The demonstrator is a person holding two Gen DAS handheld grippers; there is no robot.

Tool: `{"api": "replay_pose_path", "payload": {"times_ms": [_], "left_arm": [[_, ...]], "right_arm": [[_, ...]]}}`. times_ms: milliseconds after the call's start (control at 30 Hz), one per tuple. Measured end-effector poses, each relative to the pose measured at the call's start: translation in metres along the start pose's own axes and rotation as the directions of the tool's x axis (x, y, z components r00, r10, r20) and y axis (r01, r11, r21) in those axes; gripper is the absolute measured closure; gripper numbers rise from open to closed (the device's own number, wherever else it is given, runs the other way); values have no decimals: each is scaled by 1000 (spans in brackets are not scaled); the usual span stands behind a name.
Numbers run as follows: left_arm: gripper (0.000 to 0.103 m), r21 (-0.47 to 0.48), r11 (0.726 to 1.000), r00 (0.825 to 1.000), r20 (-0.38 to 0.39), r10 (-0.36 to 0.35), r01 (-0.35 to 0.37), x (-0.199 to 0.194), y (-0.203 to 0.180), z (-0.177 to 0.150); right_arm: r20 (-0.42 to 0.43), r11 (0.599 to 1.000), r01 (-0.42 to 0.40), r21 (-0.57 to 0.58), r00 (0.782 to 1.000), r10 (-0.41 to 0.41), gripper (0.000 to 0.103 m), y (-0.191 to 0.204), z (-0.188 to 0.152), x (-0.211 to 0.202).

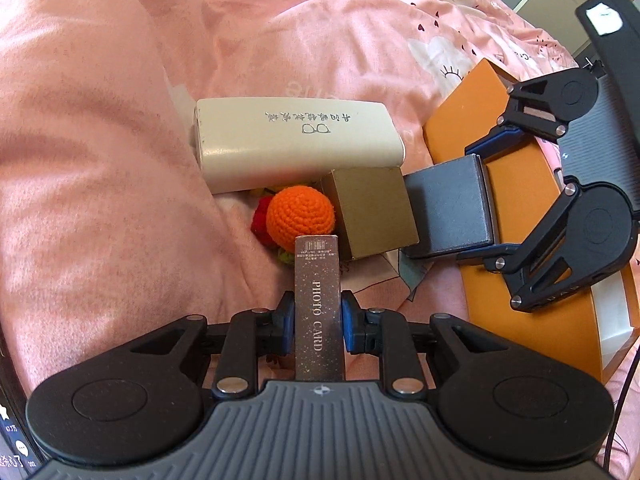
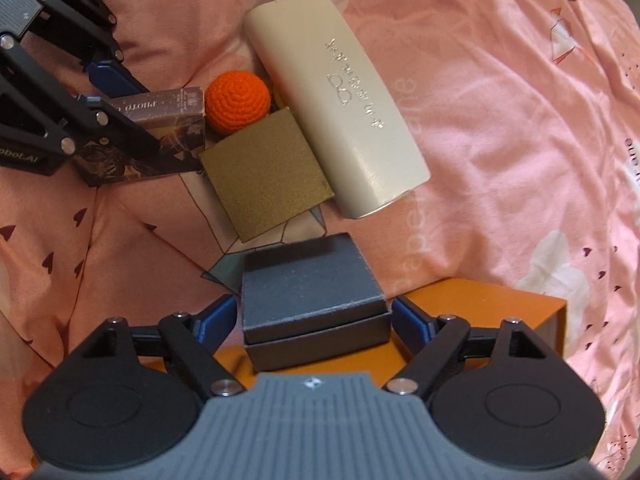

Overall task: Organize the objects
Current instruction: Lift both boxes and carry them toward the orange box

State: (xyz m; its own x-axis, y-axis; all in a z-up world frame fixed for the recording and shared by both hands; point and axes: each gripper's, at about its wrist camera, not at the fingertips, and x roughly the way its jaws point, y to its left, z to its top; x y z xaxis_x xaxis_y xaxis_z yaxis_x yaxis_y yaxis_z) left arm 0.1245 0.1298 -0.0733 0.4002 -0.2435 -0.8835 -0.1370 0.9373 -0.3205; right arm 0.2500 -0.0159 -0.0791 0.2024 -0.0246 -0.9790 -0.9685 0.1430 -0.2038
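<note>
left tool (image 1: 318, 322) clenched on PHOTO CARD box (image 1: 319, 304), near the orange ball (image 1: 300, 214) | right tool (image 2: 314, 314) released, pads apart from grey box (image 2: 312, 300) between them, over the orange box (image 2: 500, 308) edge | gold box (image 2: 264, 180) touches cream case (image 2: 340, 100) | open pink bedding (image 2: 500, 140) to the right

We see the centre crowded: cream case (image 2: 340, 100), gold box (image 2: 264, 180), orange ball (image 2: 238, 102) and photo-card box (image 2: 160, 136) packed together, touching. Grey box (image 2: 312, 300) sits just before them over the orange box (image 2: 500, 300). Bedding (image 2: 520, 120) right of the case lies open.
</note>
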Motion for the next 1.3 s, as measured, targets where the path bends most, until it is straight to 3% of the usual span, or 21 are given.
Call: {"api": "replay_pose_path", "payload": {"times_ms": [433, 700, 1000, 1300], "left_arm": [[76, 4, 1000, 999, -22, -27, 27, 12, 4, 0], [76, 2, 999, 999, -13, -33, 33, 18, 3, -2], [78, 16, 999, 997, 56, -43, 42, -15, -9, -10], [78, 61, 985, 973, 158, -167, 159, -72, -36, -2]], "right_arm": [[1, 995, 92, -50, 996, -92, 20, 22, -3, 7], [23, 990, 141, -21, 990, -141, 21, 29, -4, 10], [155, 981, 193, -3, 969, -191, 21, 44, -27, -55], [266, 967, 247, 69, 929, -256, 21, 50, -68, -129]]}}
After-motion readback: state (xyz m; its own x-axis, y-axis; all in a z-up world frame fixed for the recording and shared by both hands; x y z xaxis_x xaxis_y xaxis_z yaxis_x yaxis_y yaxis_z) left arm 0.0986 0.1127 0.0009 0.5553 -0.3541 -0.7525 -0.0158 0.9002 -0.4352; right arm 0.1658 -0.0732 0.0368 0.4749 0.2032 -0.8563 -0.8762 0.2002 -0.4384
